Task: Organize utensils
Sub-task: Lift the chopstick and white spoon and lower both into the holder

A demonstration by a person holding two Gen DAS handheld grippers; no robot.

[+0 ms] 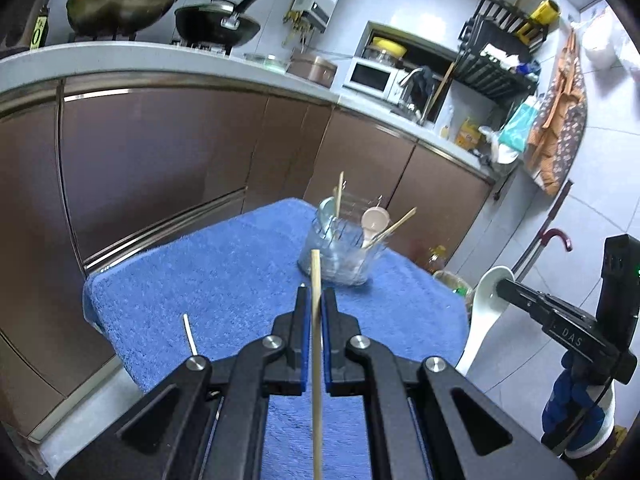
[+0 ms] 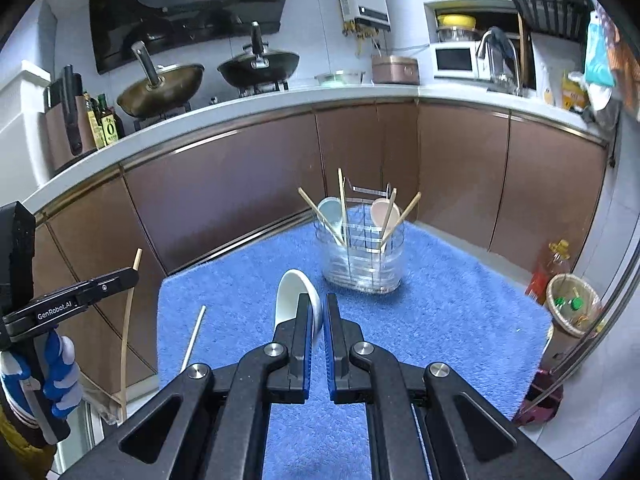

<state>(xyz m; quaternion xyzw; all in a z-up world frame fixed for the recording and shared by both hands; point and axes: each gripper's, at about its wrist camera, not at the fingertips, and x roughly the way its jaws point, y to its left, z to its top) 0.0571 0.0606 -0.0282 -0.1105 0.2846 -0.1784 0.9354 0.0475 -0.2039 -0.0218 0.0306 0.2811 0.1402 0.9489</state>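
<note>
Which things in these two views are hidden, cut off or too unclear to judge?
- Left wrist view: the lower end of the chopstick in the left claw runs off the bottom edge.
- Right wrist view: the white spoon handle is hidden behind the right claw.
- Both views: what lies at the bottom of the clear holder is blurred by its ribbed walls.
- The loose chopstick near end is covered by the claw's linkage.

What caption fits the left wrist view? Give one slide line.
Left gripper clamps a chopstick before the clear utensil holder on a blue towel.
</note>
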